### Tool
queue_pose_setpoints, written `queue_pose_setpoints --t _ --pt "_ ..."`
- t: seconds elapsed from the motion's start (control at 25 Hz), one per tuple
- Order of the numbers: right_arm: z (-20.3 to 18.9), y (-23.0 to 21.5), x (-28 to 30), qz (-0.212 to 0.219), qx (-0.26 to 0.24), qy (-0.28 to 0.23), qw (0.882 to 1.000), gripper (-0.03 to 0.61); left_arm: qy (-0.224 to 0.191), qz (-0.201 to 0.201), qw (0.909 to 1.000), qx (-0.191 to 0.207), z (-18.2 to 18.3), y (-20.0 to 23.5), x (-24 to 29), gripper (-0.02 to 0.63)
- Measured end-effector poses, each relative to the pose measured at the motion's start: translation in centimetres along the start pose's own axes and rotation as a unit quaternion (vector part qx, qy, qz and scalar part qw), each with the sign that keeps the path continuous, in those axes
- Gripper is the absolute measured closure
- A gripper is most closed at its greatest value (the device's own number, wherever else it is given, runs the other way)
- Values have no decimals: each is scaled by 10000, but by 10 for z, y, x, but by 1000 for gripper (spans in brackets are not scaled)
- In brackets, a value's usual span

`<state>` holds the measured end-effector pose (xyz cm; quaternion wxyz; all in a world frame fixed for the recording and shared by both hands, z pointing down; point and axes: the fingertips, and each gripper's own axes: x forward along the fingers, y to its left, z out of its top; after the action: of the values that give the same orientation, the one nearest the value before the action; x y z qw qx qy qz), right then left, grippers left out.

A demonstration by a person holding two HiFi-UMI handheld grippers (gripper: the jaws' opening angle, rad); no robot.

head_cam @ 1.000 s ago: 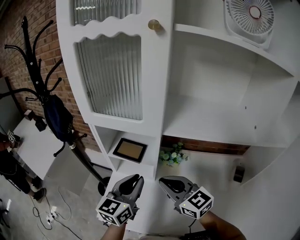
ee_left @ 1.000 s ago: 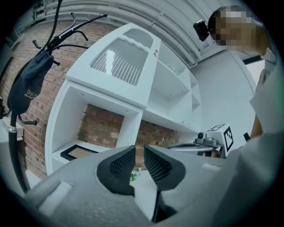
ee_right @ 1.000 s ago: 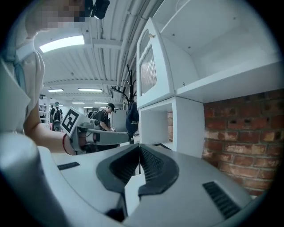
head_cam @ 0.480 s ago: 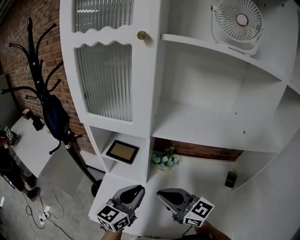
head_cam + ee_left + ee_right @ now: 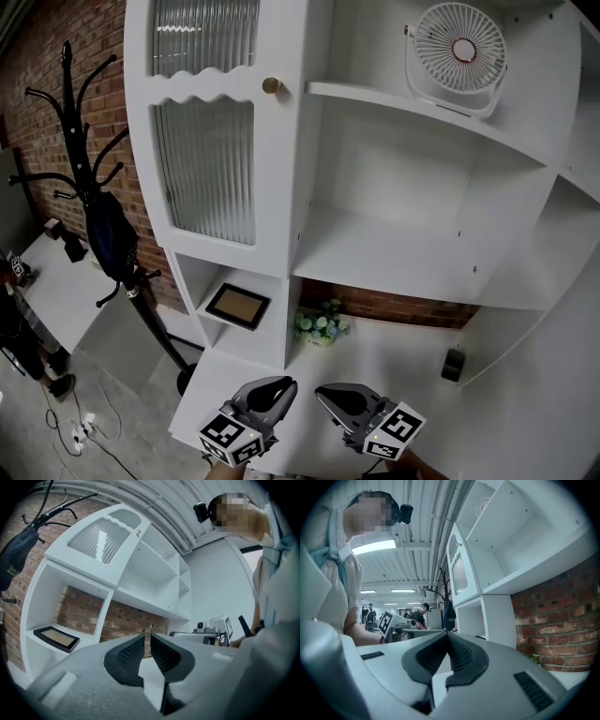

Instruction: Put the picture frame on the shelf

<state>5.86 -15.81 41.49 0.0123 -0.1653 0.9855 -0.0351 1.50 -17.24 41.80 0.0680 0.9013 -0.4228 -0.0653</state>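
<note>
White wooden shelving (image 5: pixel 394 248) holds a dark-rimmed rectangular picture frame (image 5: pixel 238 306) flat in a low cubby. The left gripper (image 5: pixel 279 384) has just been closing, its jaws slightly apart and empty. The right gripper (image 5: pixel 327 392) is pressed together.

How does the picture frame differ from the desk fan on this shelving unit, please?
The picture frame is dark and rectangular; the desk fan is white and round. The frame lies flat in the small low compartment at the left; the fan stands upright on an upper shelf at the right. Both rest on the white shelving unit.
</note>
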Motion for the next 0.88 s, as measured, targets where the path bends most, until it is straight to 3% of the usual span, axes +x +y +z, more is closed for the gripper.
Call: queue_pose_setpoints --t 0.88 --pt "-11 4 2 85 61 139 9998 563 -138 -231 9996 44 -5 -14 -1 566"
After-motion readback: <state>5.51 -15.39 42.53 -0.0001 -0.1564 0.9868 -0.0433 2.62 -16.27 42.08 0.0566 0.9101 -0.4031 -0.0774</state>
